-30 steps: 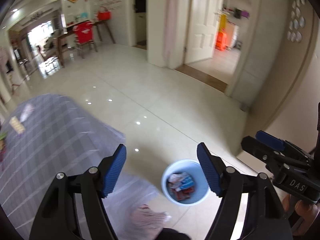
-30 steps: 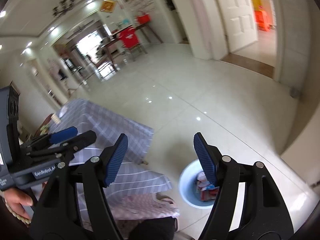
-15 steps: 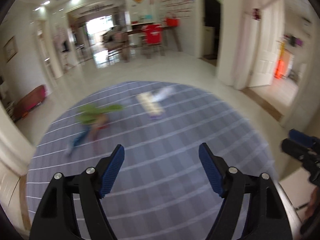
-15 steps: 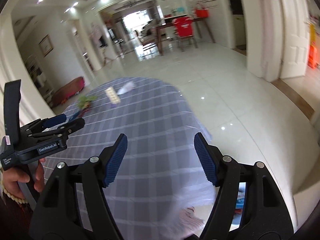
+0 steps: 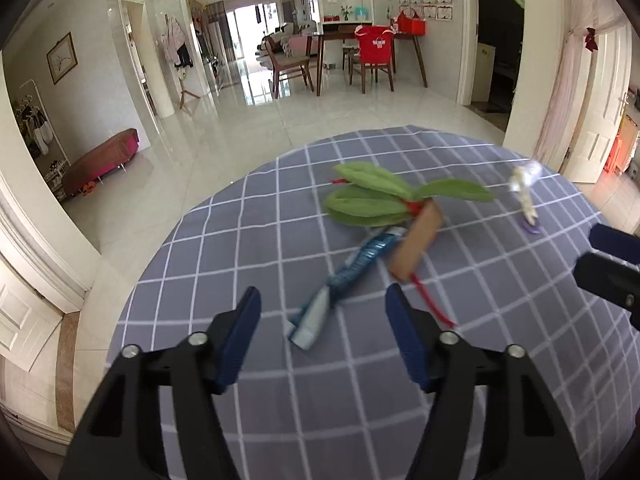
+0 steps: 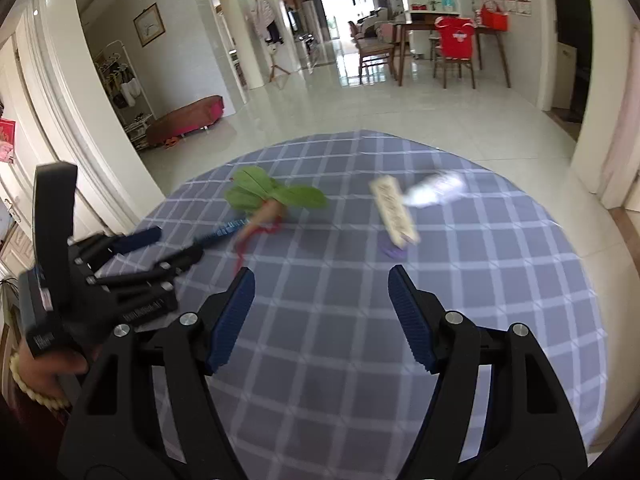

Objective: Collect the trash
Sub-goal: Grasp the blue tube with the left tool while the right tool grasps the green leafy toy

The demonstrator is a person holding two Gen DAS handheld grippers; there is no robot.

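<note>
Left wrist view: the left gripper (image 5: 322, 320) is closing above the table (image 5: 500, 380) — nothing between its pads — over a blue wrapper (image 5: 352, 272); the right gripper (image 6: 320, 312) is released, empty.

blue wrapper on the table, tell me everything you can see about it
The blue wrapper is a long, narrow, crinkled foil-like packet, shiny blue with pale printing and a whitish end nearest the camera. It lies flat and slantwise on the grey checked tablecloth, empty-looking and flattened. Its far end meets the brown cardboard piece beside the green leaves. It lies just ahead of the left gripper, whose jaws are closing without touching it.
</note>
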